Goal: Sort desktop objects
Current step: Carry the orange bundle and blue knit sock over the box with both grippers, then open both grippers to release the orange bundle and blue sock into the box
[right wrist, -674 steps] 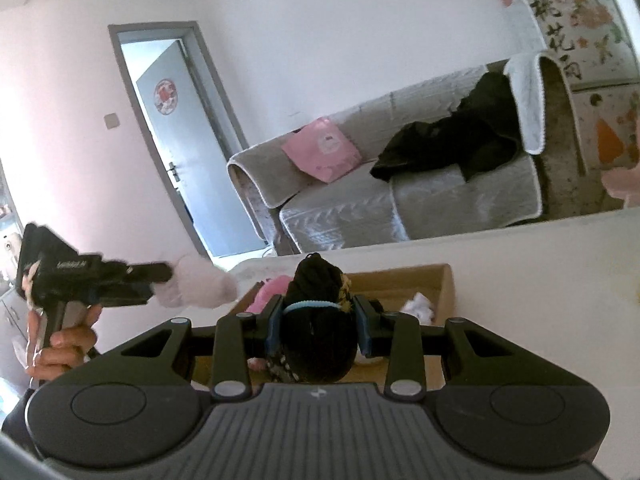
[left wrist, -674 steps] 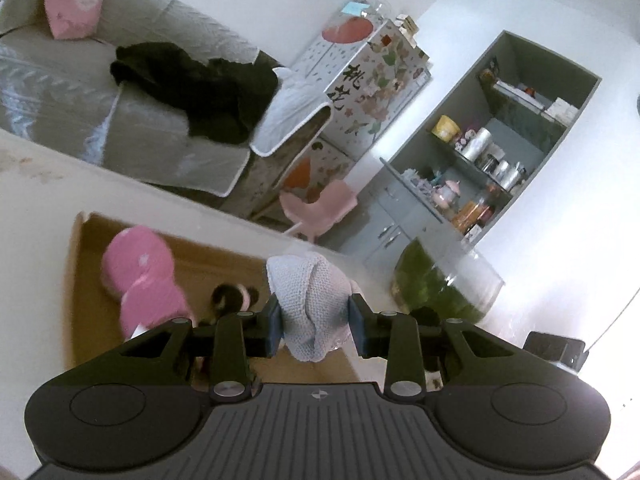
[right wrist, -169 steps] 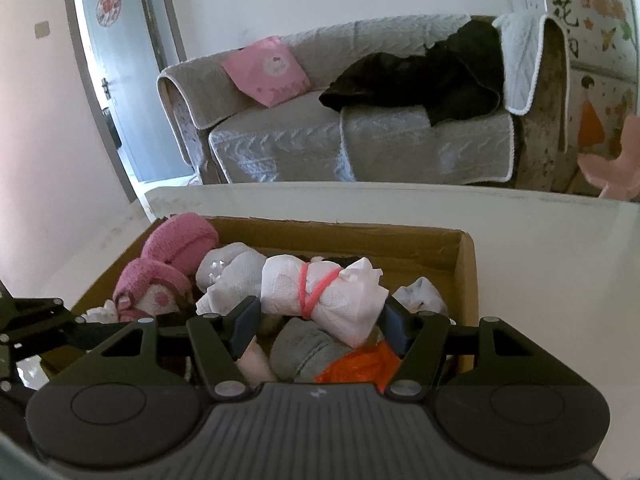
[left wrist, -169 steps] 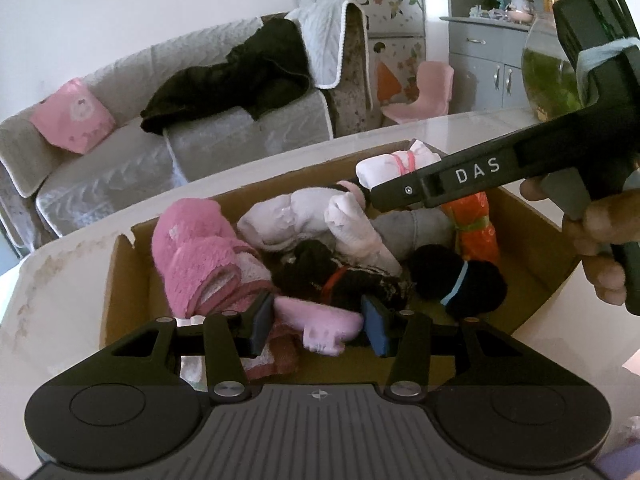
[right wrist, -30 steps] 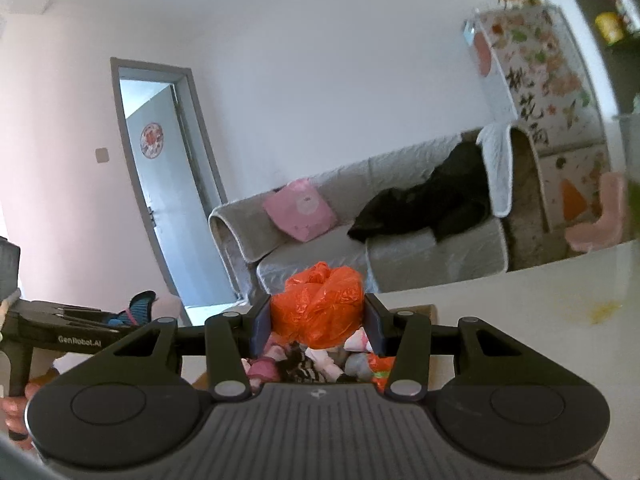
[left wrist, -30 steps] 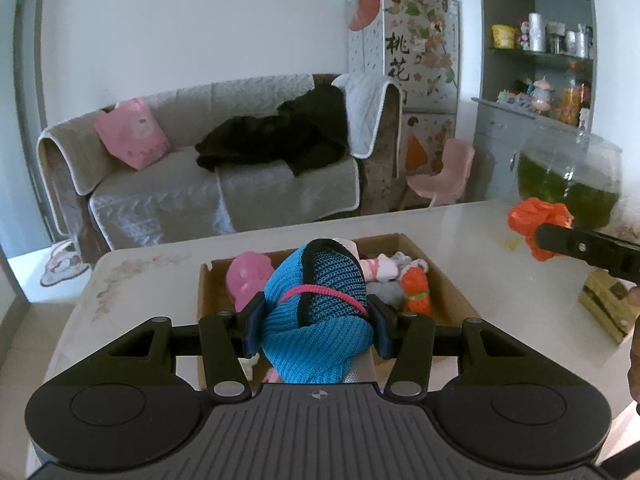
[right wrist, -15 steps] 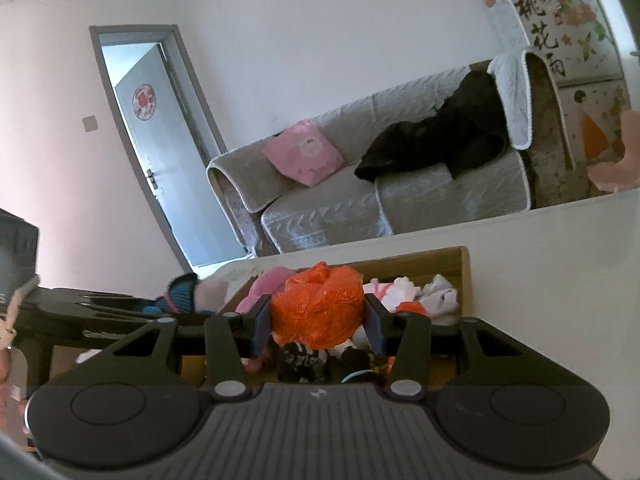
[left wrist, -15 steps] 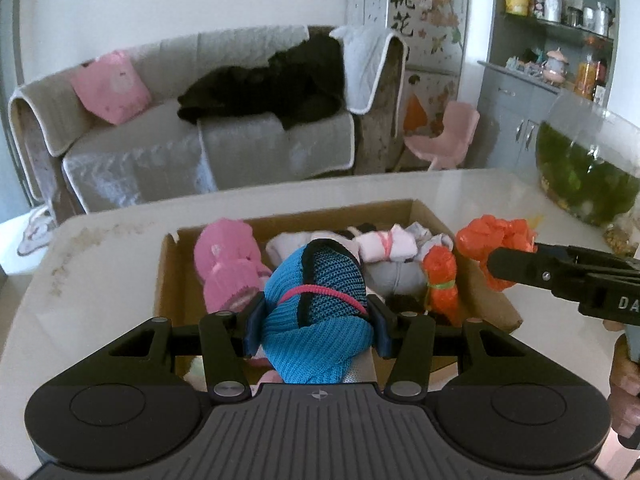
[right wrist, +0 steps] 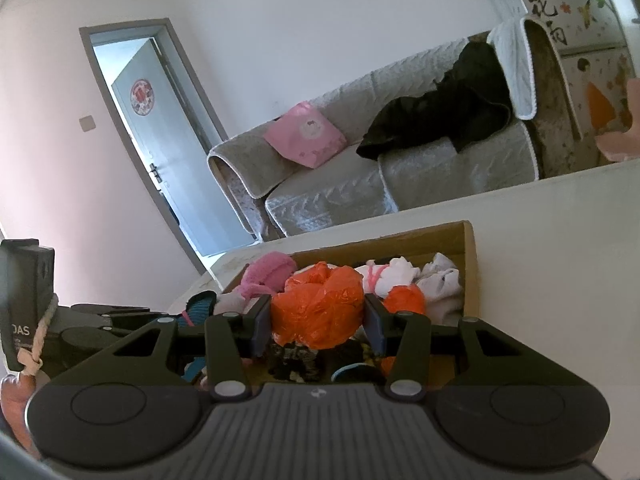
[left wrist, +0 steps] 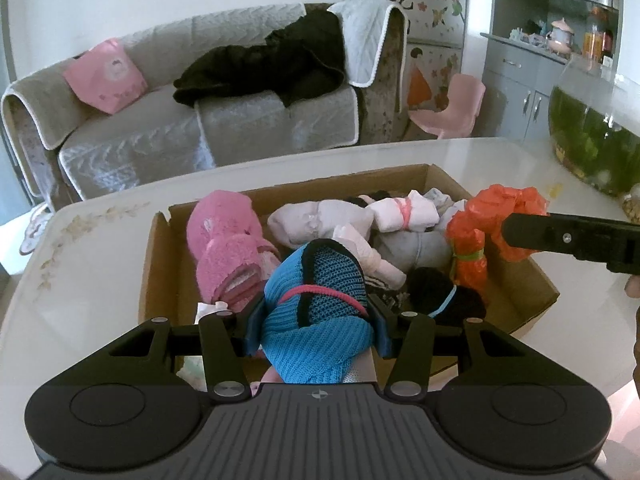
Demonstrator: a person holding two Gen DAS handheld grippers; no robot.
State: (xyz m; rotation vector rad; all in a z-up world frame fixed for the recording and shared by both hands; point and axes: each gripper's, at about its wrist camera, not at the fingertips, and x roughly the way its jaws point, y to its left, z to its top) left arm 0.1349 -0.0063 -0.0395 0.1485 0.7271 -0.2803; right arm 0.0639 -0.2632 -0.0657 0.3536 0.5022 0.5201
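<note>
Left tool (left wrist: 316, 332) clenches a blue sock roll (left wrist: 316, 312), right tool (right wrist: 316, 322) an orange bundle (right wrist: 318, 310), above the nearly full box (left wrist: 150, 264).

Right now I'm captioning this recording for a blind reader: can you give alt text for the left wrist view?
The left gripper clamps a blue knitted bundle over a cardboard box of rolled socks on a white table. From the right, the right gripper holds an orange bundle over the box's edge; a sofa stands behind.
</note>
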